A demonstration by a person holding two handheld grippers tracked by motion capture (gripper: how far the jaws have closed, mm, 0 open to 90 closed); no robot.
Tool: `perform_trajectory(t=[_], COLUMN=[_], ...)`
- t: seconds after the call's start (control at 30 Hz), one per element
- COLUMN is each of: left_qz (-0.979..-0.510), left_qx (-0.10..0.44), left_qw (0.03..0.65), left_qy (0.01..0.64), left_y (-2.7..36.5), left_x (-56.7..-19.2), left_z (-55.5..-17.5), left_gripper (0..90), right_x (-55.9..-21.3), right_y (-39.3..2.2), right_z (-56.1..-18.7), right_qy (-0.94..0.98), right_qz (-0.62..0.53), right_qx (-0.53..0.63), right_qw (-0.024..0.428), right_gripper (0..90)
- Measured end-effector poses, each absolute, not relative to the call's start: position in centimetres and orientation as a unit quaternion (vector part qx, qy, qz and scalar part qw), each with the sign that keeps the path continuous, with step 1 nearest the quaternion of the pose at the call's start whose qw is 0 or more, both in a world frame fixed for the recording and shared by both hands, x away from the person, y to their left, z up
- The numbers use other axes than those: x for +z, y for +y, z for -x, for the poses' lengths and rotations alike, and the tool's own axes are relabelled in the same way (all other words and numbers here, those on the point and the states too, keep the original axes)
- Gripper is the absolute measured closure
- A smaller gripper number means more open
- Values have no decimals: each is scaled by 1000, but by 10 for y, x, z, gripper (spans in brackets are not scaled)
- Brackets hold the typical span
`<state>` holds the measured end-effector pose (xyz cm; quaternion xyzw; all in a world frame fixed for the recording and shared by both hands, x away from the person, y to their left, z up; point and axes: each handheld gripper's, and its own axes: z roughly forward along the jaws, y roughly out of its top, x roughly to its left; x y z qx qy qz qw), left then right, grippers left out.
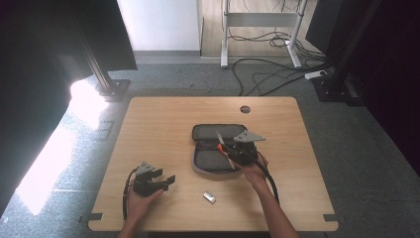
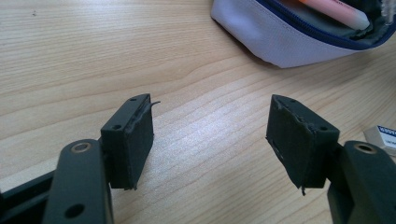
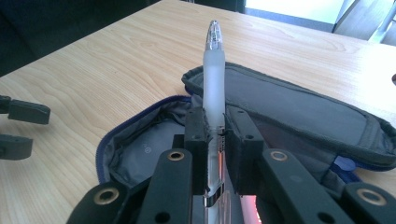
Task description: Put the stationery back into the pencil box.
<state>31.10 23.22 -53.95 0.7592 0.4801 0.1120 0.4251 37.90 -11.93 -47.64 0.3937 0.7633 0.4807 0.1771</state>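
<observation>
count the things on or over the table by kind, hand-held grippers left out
pencil case: 1
pen: 1
highlighter: 1
eraser: 1
total: 4

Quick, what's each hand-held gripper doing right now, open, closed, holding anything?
Left hand-held gripper: open, nothing between its jaws, above the table.
Right hand-held gripper: shut on a pen, over the open pencil case.

The high view looks down on the whole table (image 1: 163, 119); both gripper views sit low and close, sharing the open pencil case (image 3: 299, 102).
</observation>
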Motion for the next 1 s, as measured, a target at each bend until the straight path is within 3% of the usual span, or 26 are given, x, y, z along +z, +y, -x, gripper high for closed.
perform_trajectory(t=[1.0], left_qz=[-758], left_qx=[112], left_qw=[424], left_qy=[482], left_y=[234], left_x=[-540], left_z=[-312], left_gripper=[323], right_x=[-504], right_y=[-95], right_z=[-403], right_qy=[790], right_qz=[-396], right_qx=[435], right_qw=[171], right_gripper=[786])
